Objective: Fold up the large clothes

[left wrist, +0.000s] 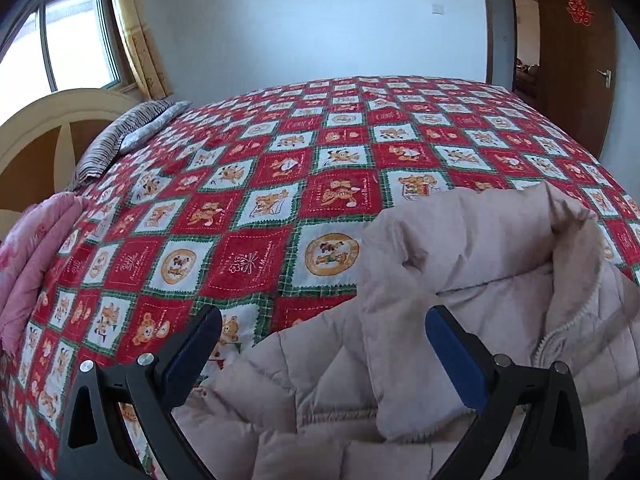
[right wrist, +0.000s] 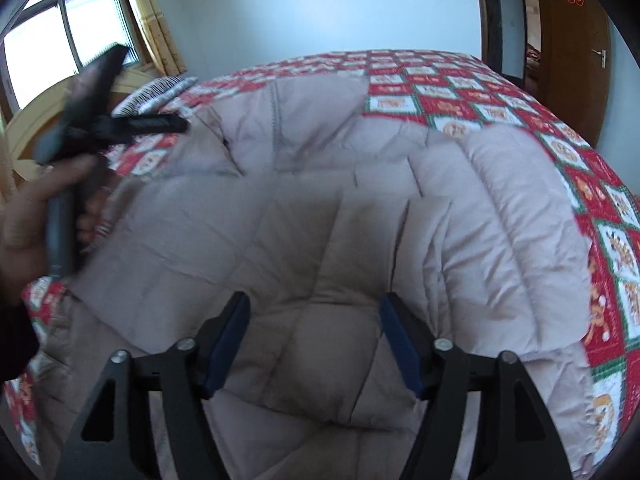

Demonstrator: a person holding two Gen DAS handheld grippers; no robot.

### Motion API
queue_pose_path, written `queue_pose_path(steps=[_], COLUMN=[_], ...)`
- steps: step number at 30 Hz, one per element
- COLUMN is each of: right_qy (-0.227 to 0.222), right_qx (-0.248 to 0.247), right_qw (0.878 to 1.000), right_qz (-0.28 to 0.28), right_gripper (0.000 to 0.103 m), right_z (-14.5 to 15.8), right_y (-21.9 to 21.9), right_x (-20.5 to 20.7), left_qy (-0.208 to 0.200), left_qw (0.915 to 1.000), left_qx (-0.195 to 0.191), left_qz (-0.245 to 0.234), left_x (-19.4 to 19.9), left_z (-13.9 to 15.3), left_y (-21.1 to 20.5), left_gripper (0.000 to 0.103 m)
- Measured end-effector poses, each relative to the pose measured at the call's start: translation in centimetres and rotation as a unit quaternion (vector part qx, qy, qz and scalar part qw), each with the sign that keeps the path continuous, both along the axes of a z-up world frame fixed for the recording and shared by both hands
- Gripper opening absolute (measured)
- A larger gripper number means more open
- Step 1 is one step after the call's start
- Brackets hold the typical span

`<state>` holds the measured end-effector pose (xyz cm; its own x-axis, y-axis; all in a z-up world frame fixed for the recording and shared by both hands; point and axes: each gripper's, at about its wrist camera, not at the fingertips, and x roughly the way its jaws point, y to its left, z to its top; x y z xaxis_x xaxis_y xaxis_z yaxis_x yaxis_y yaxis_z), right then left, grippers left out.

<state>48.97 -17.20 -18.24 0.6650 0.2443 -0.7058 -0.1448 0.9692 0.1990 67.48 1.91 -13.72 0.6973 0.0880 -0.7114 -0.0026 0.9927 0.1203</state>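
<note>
A pale pinkish-beige quilted puffer coat (right wrist: 320, 208) lies spread across a bed covered by a red, white and green patchwork bedspread (left wrist: 248, 216) printed with cartoon bears. In the right wrist view the coat fills most of the frame, its stitched panels lying fairly flat with a few ridged folds running toward the right edge, where the bedspread shows again. The right gripper (right wrist: 315, 344) hangs just above the coat with its blue-padded jaws standing apart; quilted fabric shows in the gap, but the pads do not press on it and nothing is held. In the left wrist view the coat's zipped front and its fleecy collar (left wrist: 576, 240) sit at lower right, with a flap of the coat standing up between the collar and the open bedspread. The left gripper (left wrist: 324, 354) is spread wide, its left finger over the bedspread and its right finger over the coat, and it grips nothing. The same left gripper appears blurred at the left edge of the right wrist view, held in a person's hand (right wrist: 28, 216) above the coat's far left corner. Toward the head of the bed lie a striped pillow (left wrist: 124, 136) and a folded pink quilt (left wrist: 32, 256), both well apart from the coat. Behind them are a cream headboard (left wrist: 52, 116), a window (left wrist: 60, 48) with a yellow curtain (left wrist: 136, 28), and a brown door (left wrist: 576, 56) on the right.
</note>
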Motion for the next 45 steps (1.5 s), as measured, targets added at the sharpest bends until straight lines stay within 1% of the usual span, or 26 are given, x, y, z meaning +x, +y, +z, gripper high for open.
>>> queue_pose_path(steps=[2, 4, 5, 8, 14, 17, 19, 20, 21, 22, 23, 24, 25, 26, 27, 28, 29, 30, 33, 37, 39, 41, 42, 43, 44, 45], right_qy=[-0.019, -0.029, -0.030, -0.026, 0.020, 0.046, 0.067, 0.083, 0.092, 0.099, 0.106, 0.108, 0.105, 0.103, 0.100, 0.097, 0.096, 0.095, 0.093, 0.099, 0.108, 0.104, 0.101, 0.098, 0.097, 0.094], right_qx=[0.007, 0.026, 0.031, 0.046, 0.065, 0.070, 0.058, 0.045, 0.045, 0.045, 0.034, 0.017, 0.002, -0.009, -0.016, -0.020, -0.022, -0.027, -0.044, -0.062, -0.058, -0.057, -0.058, -0.059, -0.059, -0.058], right_qw=[1.000, 0.999, 0.999, 0.998, 0.994, 0.992, 0.993, 0.992, 0.992, 0.992, 0.992, 0.992, 0.993, 0.994, 0.994, 0.994, 0.994, 0.995, 0.994, 0.993, 0.992, 0.992, 0.993, 0.993, 0.993, 0.993], right_qz=[0.000, -0.009, -0.015, -0.043, -0.089, -0.092, -0.084, -0.080, -0.073, -0.064, -0.059, -0.057, -0.052, -0.046, -0.044, -0.041, -0.038, -0.034, -0.030, -0.034, -0.035, -0.037, -0.038, -0.038, -0.038, -0.038], right_gripper=[0.073, 0.078, 0.080, 0.080, 0.080, 0.080, 0.080, 0.076, 0.059, 0.049, 0.035, 0.020, 0.013, 0.011, 0.009, 0.008, 0.007, 0.006, 0.005, 0.005, 0.004, 0.004, 0.004, 0.004, 0.004, 0.004], right_z=[2.0, 3.9, 4.5, 5.8, 5.0, 4.4, 3.6, 3.2, 2.9, 2.6, 2.3, 2.1, 2.0, 1.9, 2.0, 2.0, 2.0, 1.9, 1.7, 0.3, -0.5, -0.9, -1.1, -1.3, -1.5, -1.7], right_y=[-0.5, -1.4, -1.6, -2.4, -2.5, -2.2, -1.7, -1.5, -1.6, -1.7, -1.8, -2.0, -2.2, -2.5, -2.8, -3.3, -3.5, -3.8, -4.3, -4.9, -5.2, -5.3, -5.3, -5.3, -5.4, -5.4], right_x=[0.4, 2.1, 3.2, 8.3, 18.1, 21.0, 22.3, 22.8, 22.6, 22.4, 22.0, 21.6, 21.0, 20.3, 19.7, 19.0, 18.6, 17.9, 16.7, 16.1, 16.1, 15.9, 15.8, 15.8, 15.8, 15.7], left_qy=[0.006, 0.008, 0.007, 0.005, -0.010, -0.022, -0.024, -0.024, -0.025, -0.026, -0.028, -0.031, -0.033, -0.030, -0.022, -0.016, -0.014, -0.011, -0.008, -0.006, -0.016, -0.047, -0.060, -0.074, -0.089, -0.110], left_qw=[0.9999, 0.9999, 0.9999, 0.9998, 0.9997, 0.9993, 0.9991, 0.9990, 0.9989, 0.9988, 0.9988, 0.9987, 0.9986, 0.9985, 0.9981, 0.9977, 0.9974, 0.9968, 0.9962, 0.9954, 0.9957, 0.9957, 0.9949, 0.9942, 0.9937, 0.9922], left_qx=[-0.011, -0.015, -0.014, -0.016, -0.009, 0.003, 0.010, 0.013, 0.014, 0.014, 0.013, 0.009, 0.003, -0.002, -0.010, -0.019, -0.022, -0.025, -0.013, -0.005, 0.007, 0.013, 0.008, 0.004, 0.003, 0.001], left_qz=[-0.001, -0.003, -0.004, -0.009, -0.018, -0.029, -0.033, -0.036, -0.038, -0.039, -0.039, -0.038, -0.041, -0.047, -0.056, -0.063, -0.067, -0.075, -0.085, -0.096, -0.091, -0.079, -0.080, -0.078, -0.068, -0.059], left_x=[1.0, 1.7, 1.9, 2.5, 2.8, 2.6, 2.5, 2.5, 2.5, 2.4, 2.4, 2.3, 2.2, 2.1, 2.0, 1.8, 1.5, 1.0, -0.4, -2.2, -2.9, -3.5, -3.7, -3.9, -3.9, -4.0], left_z=[-0.6, -1.0, -1.2, -1.5, -2.0, -1.8, -1.7, -1.7, -1.7, -1.7, -1.5, -1.4, -1.3, -1.2, -1.2, -1.2, -1.3, -1.3, -1.3, -1.3, -0.9, 0.4, 1.4, 2.3, 3.3, 4.2], left_y=[0.1, 0.1, -0.1, -0.3, -0.8, -1.4, -1.7, -1.8, -1.8, -1.7, -1.6, -1.4, -1.3, -1.2, -1.1, -1.1, -1.1, -1.1, -1.2, -0.7, -0.5, -0.2, -0.1, -0.2, -0.2, -0.3], left_gripper=[0.102, 0.102, 0.102, 0.102, 0.102, 0.102, 0.102, 0.102, 0.102, 0.102, 0.102, 0.098, 0.090, 0.066, 0.046, 0.041, 0.031, 0.018, 0.011, 0.010, 0.010, 0.012, 0.026, 0.042, 0.087, 0.102])
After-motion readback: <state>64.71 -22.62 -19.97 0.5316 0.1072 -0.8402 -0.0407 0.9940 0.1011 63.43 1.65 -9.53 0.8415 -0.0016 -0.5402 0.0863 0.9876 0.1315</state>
